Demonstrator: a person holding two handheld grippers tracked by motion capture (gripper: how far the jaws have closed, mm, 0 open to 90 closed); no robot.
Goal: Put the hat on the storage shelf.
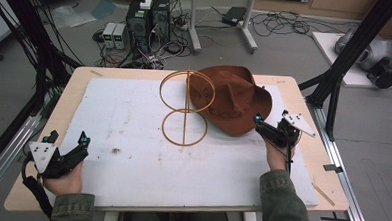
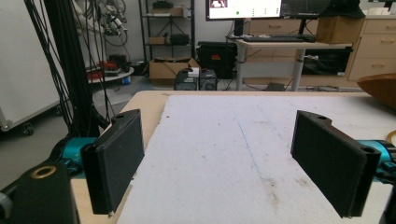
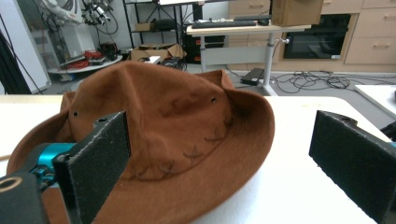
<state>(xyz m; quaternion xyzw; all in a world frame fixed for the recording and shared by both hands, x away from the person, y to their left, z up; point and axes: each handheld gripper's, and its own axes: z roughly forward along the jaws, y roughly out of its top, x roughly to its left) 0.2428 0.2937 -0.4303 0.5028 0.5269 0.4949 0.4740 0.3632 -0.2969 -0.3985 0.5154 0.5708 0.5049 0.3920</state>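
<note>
The left tool (image 1: 67, 152) rests at the near left corner of the table (image 1: 43, 134), its jaws wide apart over the bare white mat (image 1: 132, 158) with nothing between them, probably parked out of the way. At the middle stands a wooden hat stand (image 1: 185, 107) of two hoops on a post. The brown felt hat (image 1: 232, 99) lies just right of it, its brim overlapping the upper hoop. The right tool (image 1: 268, 128) points at the hat's near brim, jaws spread wide and empty, apparently lined up to take the brim.
</note>
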